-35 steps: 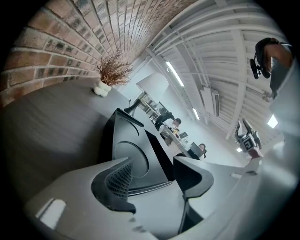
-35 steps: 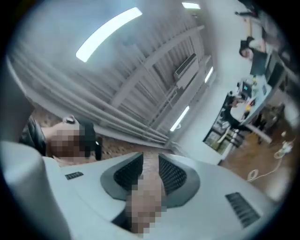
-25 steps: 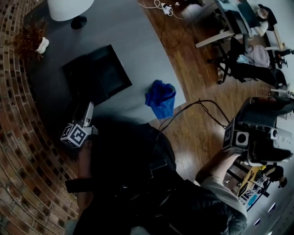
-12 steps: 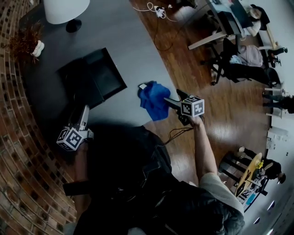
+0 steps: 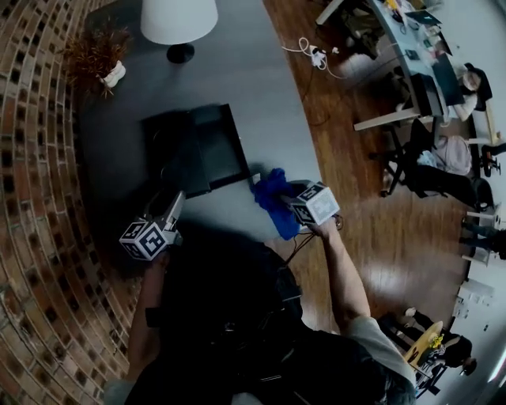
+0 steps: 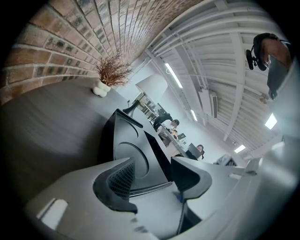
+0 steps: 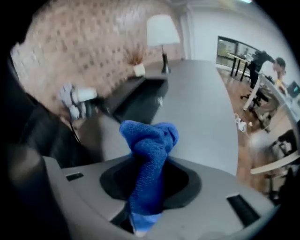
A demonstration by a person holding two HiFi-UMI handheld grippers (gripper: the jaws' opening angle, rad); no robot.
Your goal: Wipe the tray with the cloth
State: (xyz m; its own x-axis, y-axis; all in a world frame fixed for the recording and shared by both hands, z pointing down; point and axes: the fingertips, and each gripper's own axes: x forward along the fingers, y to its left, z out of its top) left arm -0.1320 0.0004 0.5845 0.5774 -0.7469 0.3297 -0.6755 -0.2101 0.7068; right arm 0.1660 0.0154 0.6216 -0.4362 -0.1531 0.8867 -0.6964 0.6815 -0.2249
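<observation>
The black tray lies on the grey table. The blue cloth is bunched at the table's right edge, just off the tray's near right corner. My right gripper is shut on it. In the right gripper view the cloth stands up between jaws that have just been closing on it. My left gripper points at the tray's near edge. Its jaws have narrowed a little but are open, with nothing between them. The tray is straight ahead of them.
A lamp with a white shade and a dried plant in a white pot stand at the table's far end by the curved brick wall. To the right are wooden floor, cables and office chairs.
My right gripper came in from the far right over the floor, reached the cloth at the table's edge and closed on it. The left gripper stayed by the tray.
</observation>
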